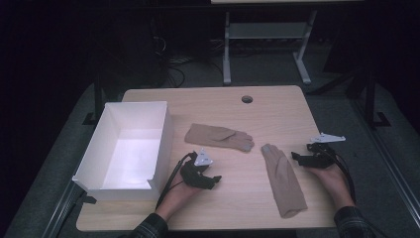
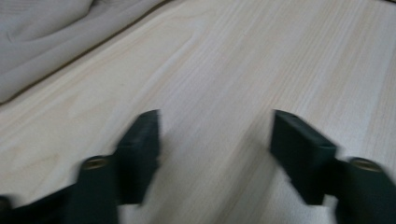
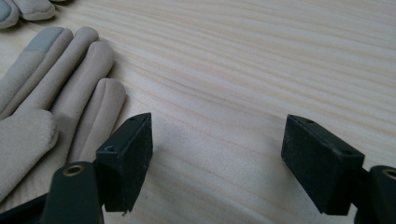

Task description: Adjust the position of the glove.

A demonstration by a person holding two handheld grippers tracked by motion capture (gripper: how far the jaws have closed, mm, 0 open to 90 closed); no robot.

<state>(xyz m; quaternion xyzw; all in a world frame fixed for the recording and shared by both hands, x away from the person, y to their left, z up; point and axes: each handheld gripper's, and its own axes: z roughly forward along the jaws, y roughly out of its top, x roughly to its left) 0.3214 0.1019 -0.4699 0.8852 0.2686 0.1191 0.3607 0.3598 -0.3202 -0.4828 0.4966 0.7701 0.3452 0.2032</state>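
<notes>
From the high view, two tan gloves lie on a pale wooden table [image 1: 277, 106] between a person's hand-held grippers: the near glove [image 1: 283, 180] runs lengthwise from its fingertips at twelve o'clock to its cuff at six, just beside the right gripper [image 1: 298, 157], which sits at its three o'clock, while the far glove [image 1: 219, 136] lies crosswise, cuff toward nine o'clock and fingertips toward three, at about one o'clock from the left gripper [image 1: 214, 181]. A white open box [image 1: 163, 144] stands at the left gripper's nine o'clock. The right hand is plainly the nearer one to the near glove, and any pick-up there looks to turn on a short sideways reach toward nine o'clock. In the left gripper view, the left gripper [image 2: 215, 140] holds its jaws apart over bare wood with nothing between them, the picture slightly blurred, and a fold of the far glove [image 2: 51, 37] lies well off at ten o'clock. In the right gripper view, the right gripper [image 3: 217, 158] stands wide open and empty above the tabletop, with the near glove [image 3: 51, 107] spread at nine o'clock, its fingers just beside the left-hand jaw though whether they touch it cannot be told, and the far glove's fingertips [image 3: 25, 9] at eleven o'clock.
</notes>
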